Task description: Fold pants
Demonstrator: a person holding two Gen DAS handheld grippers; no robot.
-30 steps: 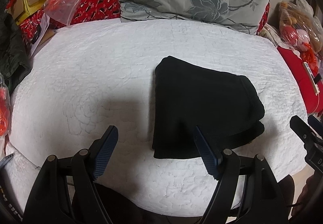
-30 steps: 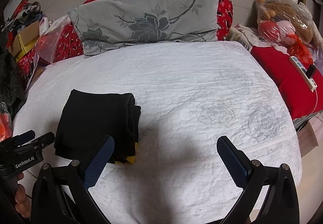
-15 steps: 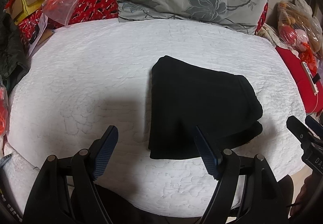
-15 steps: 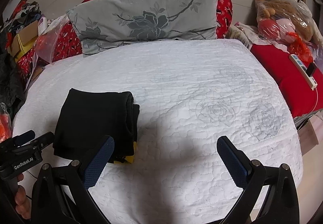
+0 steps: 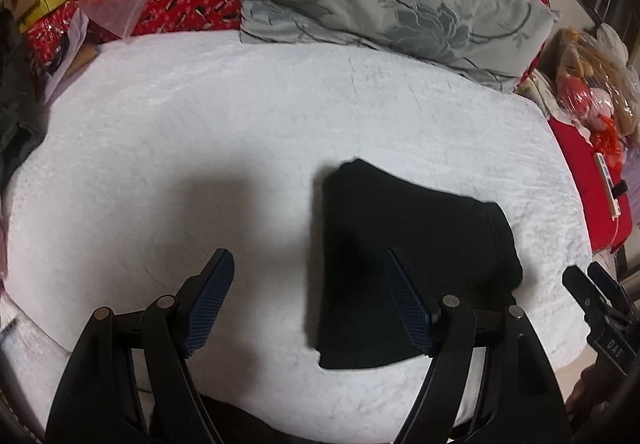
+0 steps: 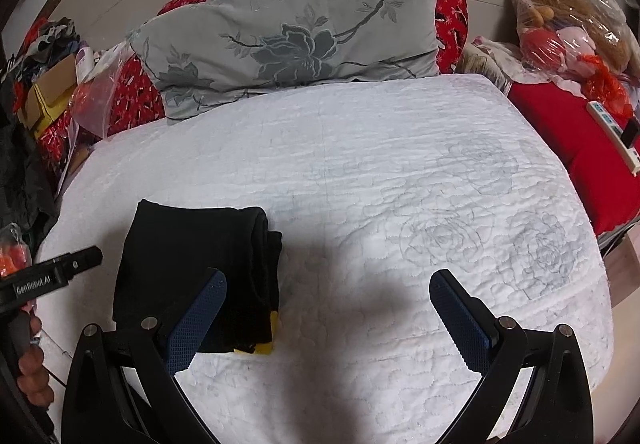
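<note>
One pair of black pants [image 6: 192,268], folded into compact bundle, lies lower left of right-wrist view on white quilted bedspread [image 6: 360,163]. Two grippers: left gripper [image 5: 308,300] and right gripper [image 6: 326,320], both jaws spread wide, gripping nothing. "GenRobot.AI" readable at left edge. One grey floral pillow [image 6: 288,39] up top, red bedding behind.

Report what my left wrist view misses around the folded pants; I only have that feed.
Observer: A yellow bit sticks out under the pants' near corner.
Operator: Check the right gripper.
Observer: The right gripper is open over the white bedspread, with nothing between its fingers.
Operator: Now the left one.
Observer: A hand grips the left gripper by its handle at the bed's edge.
</note>
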